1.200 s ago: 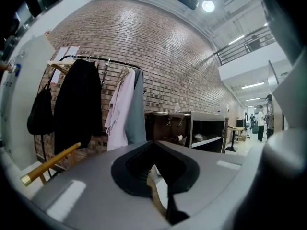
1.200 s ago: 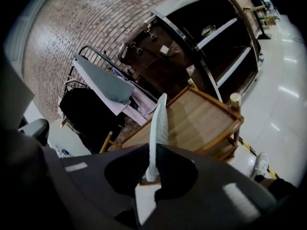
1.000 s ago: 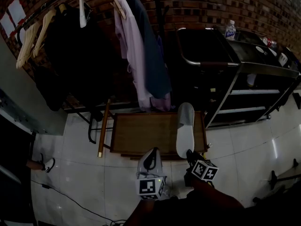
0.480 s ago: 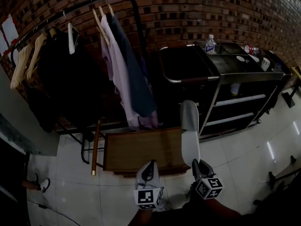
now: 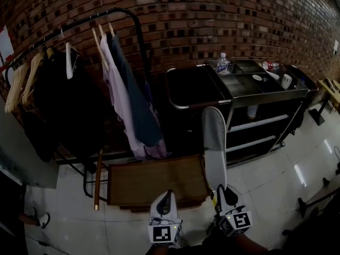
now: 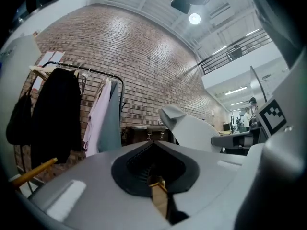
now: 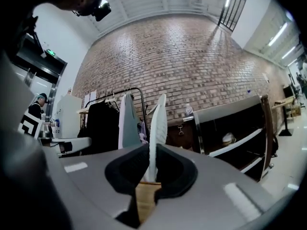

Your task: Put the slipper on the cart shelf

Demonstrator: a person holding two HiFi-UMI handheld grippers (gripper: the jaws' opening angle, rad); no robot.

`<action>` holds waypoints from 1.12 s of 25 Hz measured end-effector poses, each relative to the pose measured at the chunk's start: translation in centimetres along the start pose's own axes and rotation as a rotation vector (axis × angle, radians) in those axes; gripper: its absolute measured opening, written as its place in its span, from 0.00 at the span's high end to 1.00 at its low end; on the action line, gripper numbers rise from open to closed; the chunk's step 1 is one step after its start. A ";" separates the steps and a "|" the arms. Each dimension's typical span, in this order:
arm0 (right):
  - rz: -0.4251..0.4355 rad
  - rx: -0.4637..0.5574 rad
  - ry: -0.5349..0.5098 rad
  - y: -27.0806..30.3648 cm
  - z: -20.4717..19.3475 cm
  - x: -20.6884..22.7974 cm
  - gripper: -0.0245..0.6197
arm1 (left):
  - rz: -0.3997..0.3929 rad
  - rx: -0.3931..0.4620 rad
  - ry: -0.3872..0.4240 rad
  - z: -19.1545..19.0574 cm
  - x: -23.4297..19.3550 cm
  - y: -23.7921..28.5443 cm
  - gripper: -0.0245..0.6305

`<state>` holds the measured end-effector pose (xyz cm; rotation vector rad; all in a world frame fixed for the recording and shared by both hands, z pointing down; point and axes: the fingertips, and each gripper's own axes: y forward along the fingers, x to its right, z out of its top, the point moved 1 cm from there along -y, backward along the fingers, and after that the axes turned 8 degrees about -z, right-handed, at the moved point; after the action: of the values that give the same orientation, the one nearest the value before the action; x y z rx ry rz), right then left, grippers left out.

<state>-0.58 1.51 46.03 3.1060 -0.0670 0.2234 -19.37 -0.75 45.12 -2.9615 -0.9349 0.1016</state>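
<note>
Holding slipper (image 5: 214, 137) out toward the cart (image 5: 276, 97), right claw (image 5: 217, 188) (left claw (image 5: 164, 200) closed)

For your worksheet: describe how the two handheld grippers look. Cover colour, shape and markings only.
The left gripper and right gripper look alike. Each has smooth light-grey fingers that taper to a tip around a black, ribbed, leaf-shaped recess. Each carries a white cube with black square markers. No cables show.

Dim head view, fisheye-warped edges
</note>
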 end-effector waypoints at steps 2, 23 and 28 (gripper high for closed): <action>0.002 0.015 0.008 0.3 0.5 0.3 0.90 | -0.011 0.014 0.019 0.8 0.7 0.4 0.94; -0.006 -0.092 -0.044 1.6 -0.6 17.4 0.90 | -0.045 -0.020 0.022 -0.4 10.8 14.8 0.94; -0.049 -0.180 -0.049 1.3 -2.8 23.2 0.90 | -0.058 -0.041 0.050 -1.9 13.2 18.7 0.94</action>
<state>21.91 -0.68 52.16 2.9300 -0.0118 0.1325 2.23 -8.46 45.34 -2.9556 -1.0279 0.0064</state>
